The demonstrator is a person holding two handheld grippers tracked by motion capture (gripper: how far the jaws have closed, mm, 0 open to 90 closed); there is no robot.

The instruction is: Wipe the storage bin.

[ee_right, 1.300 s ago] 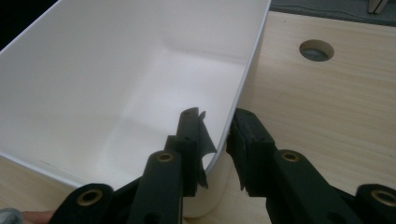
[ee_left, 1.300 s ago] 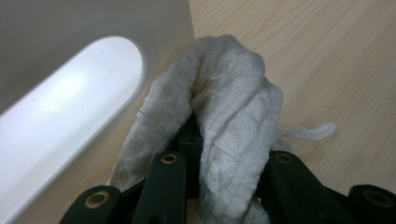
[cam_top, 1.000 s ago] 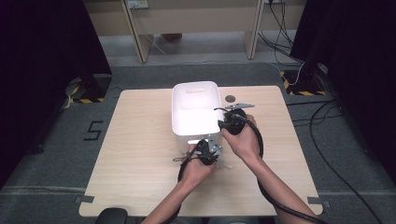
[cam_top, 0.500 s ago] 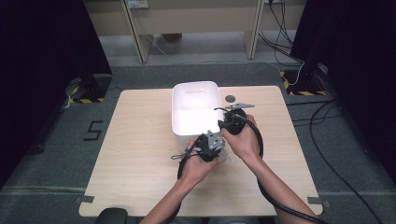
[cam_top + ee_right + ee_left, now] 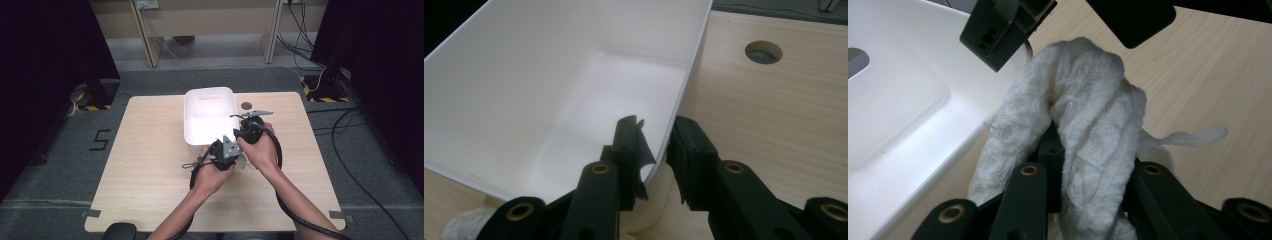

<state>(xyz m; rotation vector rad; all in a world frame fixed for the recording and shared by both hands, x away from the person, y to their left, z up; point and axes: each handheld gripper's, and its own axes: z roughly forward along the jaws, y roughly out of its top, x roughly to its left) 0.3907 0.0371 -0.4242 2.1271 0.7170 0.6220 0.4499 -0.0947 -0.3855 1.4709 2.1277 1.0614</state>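
A white knitted cloth (image 5: 1088, 115) hangs bunched over the jaws of my left gripper (image 5: 1093, 165), which is shut on it. It is held above the table just off the front right corner of the white plastic bin (image 5: 903, 115). My right gripper (image 5: 656, 135) is shut on the bin's right wall (image 5: 574, 100) near that corner, one jaw inside and one outside. In the high view my left gripper (image 5: 227, 150) sits close in front of my right gripper (image 5: 245, 131), both at the bin (image 5: 210, 95). The bin's inside looks bare.
A round hole (image 5: 246, 105) pierces the wooden table (image 5: 150, 150) just right of the bin. Black cables trail from both grippers over the tabletop. Wide bare wood lies to the left and right of the hands.
My left gripper has risen with the cloth and come nearer the bin's front corner. The right gripper has stayed on the bin's wall.
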